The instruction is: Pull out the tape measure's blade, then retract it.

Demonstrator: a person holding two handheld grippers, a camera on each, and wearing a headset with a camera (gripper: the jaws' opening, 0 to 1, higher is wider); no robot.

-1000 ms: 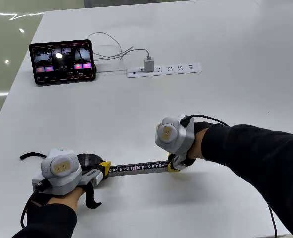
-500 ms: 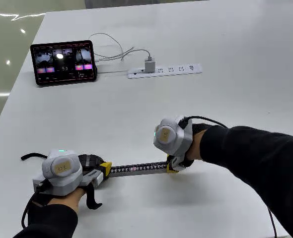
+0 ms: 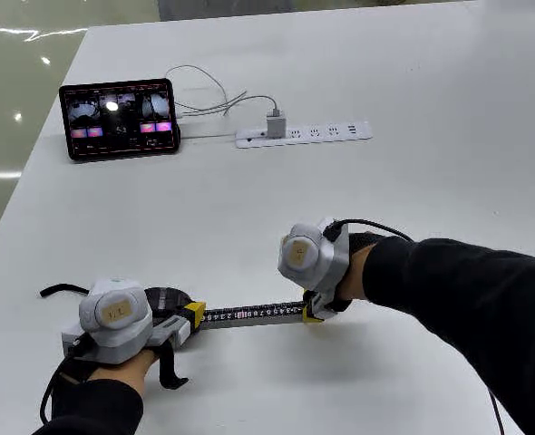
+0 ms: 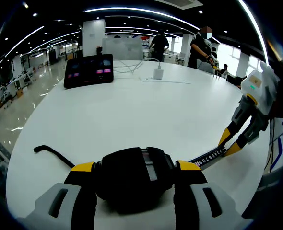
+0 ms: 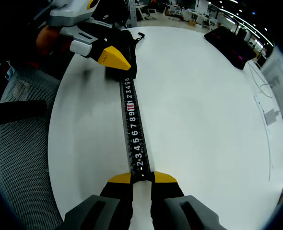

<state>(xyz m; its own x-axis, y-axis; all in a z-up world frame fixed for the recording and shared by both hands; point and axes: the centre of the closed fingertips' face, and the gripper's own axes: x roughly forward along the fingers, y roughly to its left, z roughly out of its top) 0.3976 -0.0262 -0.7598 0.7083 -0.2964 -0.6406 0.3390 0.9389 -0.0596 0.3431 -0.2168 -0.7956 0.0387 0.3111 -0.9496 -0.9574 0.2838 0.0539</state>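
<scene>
the tape measure (image 3: 161, 298) lies low on the left of the white table (image 3: 385, 199), its black case clamped on both sides by the yellow-tipped jaws of the left gripper (image 3: 181, 317). in the left gripper view the case (image 4: 134, 177) sits squarely between the two jaws, which press against its sides. the blade (image 3: 249, 314) is drawn part way out and runs flat along the table to the right, numerals up. its far end is pinched by the right gripper (image 3: 311, 314). in the right gripper view the jaws are closed onto the blade's tip (image 5: 141, 178) and the blade (image 5: 133, 129) stretches straight ahead to the case (image 5: 122, 40). a black strap (image 3: 59, 290) trails from the case to the left.

the left hand (image 3: 127, 364) comes up from the bottom edge and holds its gripper low and level, pointing right. the right hand (image 3: 356, 270) reaches in from the right in a black sleeve (image 3: 467, 299), forearm slanting across the table, wrist bent so the gripper tips down and leftward to the tabletop.

well apart, at the far side of the table, a lit tablet (image 3: 120, 118) stands beside a white power strip (image 3: 304, 133) with a charger (image 3: 275, 122) plugged in.
</scene>
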